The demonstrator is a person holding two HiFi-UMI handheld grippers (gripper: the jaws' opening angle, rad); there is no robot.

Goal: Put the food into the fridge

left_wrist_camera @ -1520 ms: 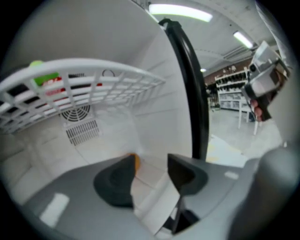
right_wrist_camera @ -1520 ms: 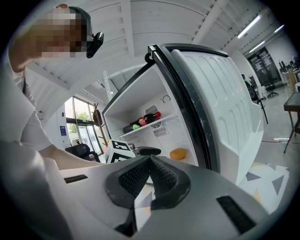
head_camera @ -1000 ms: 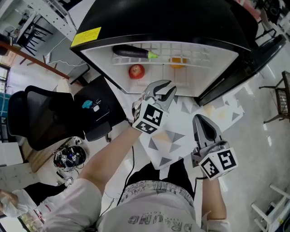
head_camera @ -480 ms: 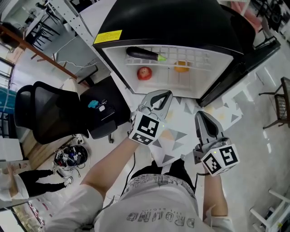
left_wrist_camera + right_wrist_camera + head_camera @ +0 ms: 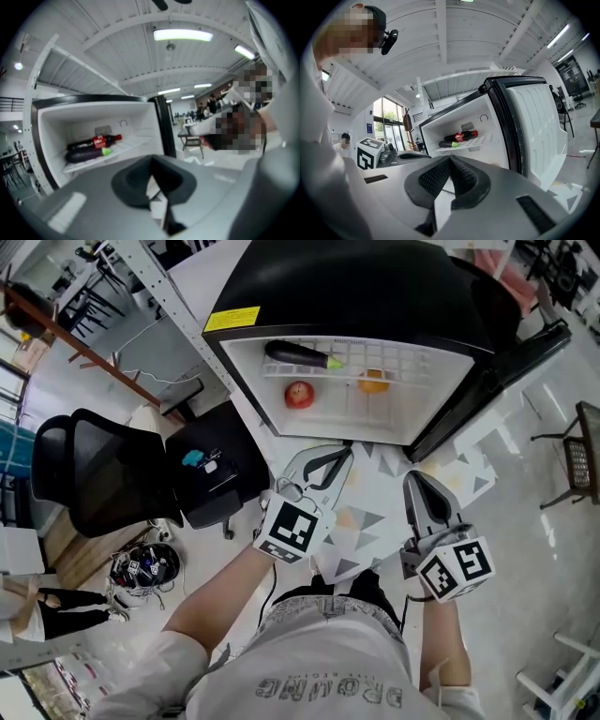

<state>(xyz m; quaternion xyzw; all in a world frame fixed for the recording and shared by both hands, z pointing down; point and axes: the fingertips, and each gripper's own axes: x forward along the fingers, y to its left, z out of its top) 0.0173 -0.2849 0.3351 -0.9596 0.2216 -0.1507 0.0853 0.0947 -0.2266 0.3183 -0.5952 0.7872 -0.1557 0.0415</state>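
Observation:
The open fridge stands ahead of me in the head view. On its wire shelf lie a dark eggplant and an orange; a red apple sits below. In the gripper views the eggplant lies beside a cola bottle; both show again, the eggplant and the bottle. My left gripper is shut and empty, short of the fridge opening. My right gripper is also shut and empty, to its right. The shut left jaws and right jaws hold nothing.
The fridge door stands open at the right. A black office chair and a low black cabinet stand on the left. A triangle-patterned mat covers the floor below the grippers. A chair is at the far right.
The left gripper's jaws have closed, and it has drawn back from the fridge toward my body. The right gripper has barely moved.

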